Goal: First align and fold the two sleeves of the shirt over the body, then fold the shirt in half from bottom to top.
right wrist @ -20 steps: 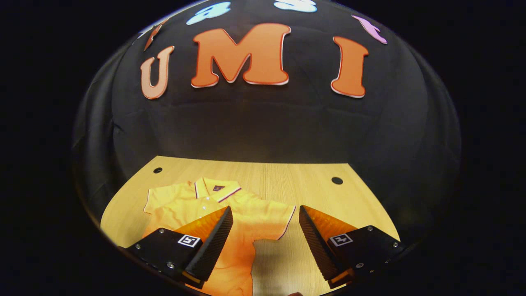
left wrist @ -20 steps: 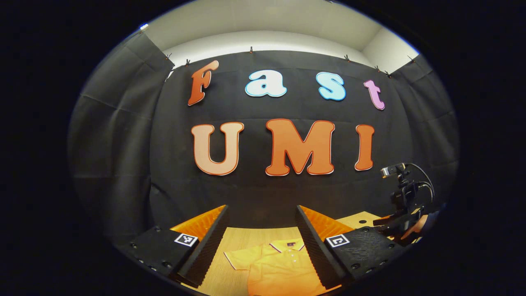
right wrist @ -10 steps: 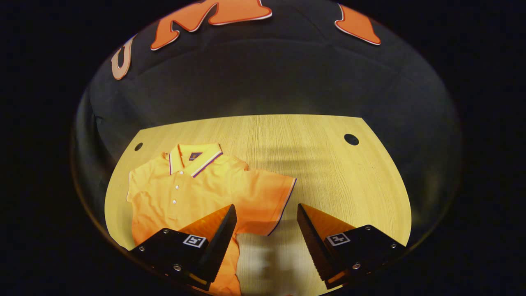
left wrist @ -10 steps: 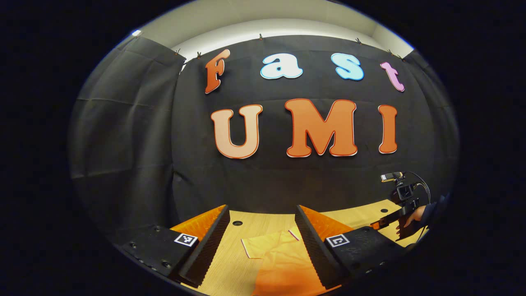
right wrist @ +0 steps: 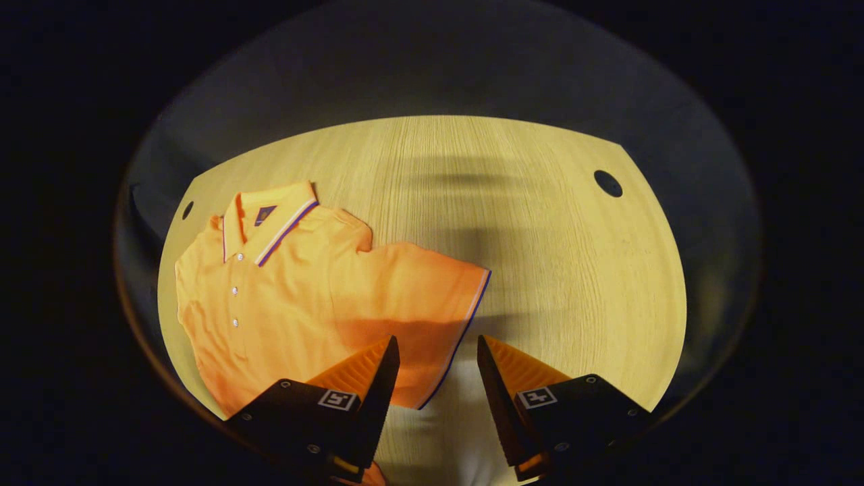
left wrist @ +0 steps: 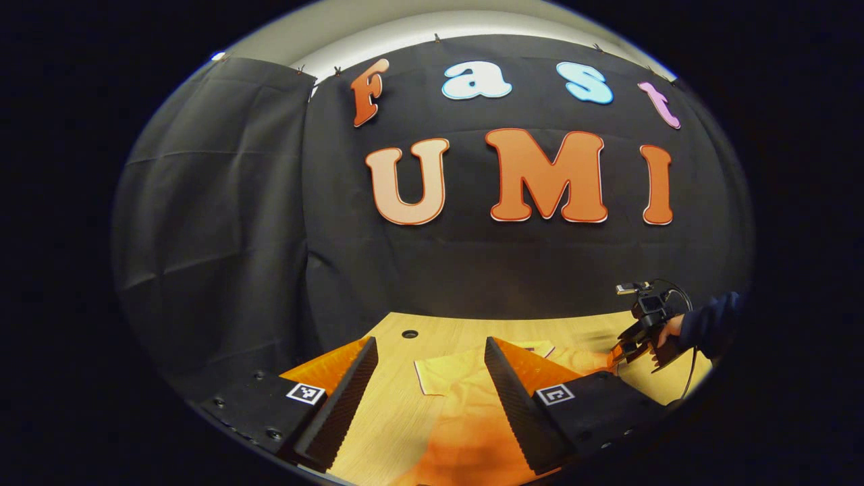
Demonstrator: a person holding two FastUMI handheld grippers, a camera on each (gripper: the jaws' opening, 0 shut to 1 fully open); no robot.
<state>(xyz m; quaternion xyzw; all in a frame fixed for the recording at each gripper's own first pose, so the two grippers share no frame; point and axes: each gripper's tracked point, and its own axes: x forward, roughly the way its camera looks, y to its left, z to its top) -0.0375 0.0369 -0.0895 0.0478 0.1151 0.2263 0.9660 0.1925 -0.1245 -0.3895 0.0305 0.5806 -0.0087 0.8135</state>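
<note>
Right gripper view: I look down at a wooden table (right wrist: 553, 270) with an orange shirt (right wrist: 290, 297) lying flat on it. The shirt has a collar (right wrist: 270, 219) with a dark stripe, and small white buttons (right wrist: 234, 290) run down the front. One short sleeve (right wrist: 425, 304) sticks out to the side, and its striped edge lies on the bare wood. My right gripper (right wrist: 437, 351) hangs over that sleeve edge. Its two fingers stand a little apart, with nothing between them. I cannot tell if they touch the cloth. There is a round hole (right wrist: 607, 183) in the far part of the table.

In the left gripper view, my left gripper (left wrist: 430, 351) is up above the table's near side. Its fingers are spread wide and hold nothing. The shirt lies below and just past them, with the other sleeve (left wrist: 445, 374) showing between the fingers. Far off to the side I see the right gripper, held by a hand (left wrist: 668, 331) in a dark sleeve, low by the shirt.
</note>
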